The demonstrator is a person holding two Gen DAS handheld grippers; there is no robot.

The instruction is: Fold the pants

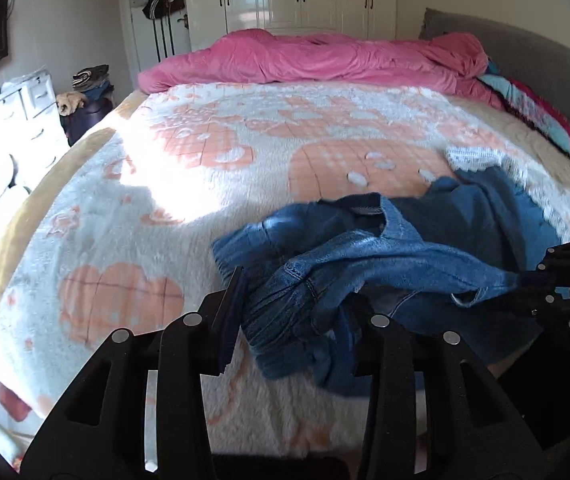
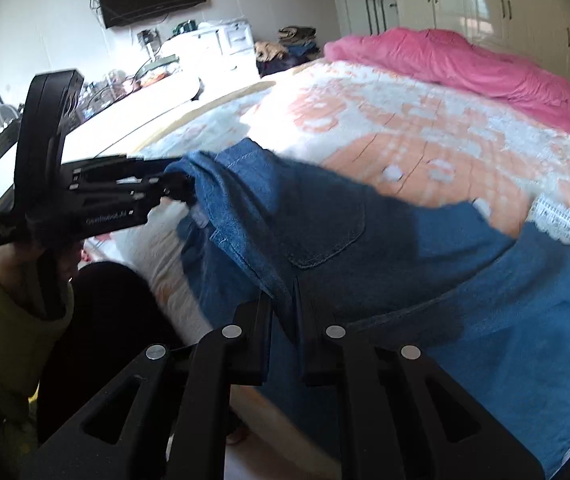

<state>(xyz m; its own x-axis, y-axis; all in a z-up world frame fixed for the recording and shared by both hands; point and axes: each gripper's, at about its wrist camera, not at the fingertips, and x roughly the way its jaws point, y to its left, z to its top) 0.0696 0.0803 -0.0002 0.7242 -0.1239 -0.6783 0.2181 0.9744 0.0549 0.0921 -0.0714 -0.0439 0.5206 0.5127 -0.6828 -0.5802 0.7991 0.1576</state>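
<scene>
Judging from the sag, the jeans (image 2: pixel 325 240) are heavy and limp, best held by the waistband, on which the right gripper (image 2: pixel 285 320) and left gripper (image 2: pixel 181 188) are clamped.

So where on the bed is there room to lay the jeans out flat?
The widest bare stretch of the blanket lies between the pink duvet at the far side and the jeans; its sunlit left half is free too. It is crowded at the near edge, where both grippers work, and along the right, by the striped bedding.
</scene>
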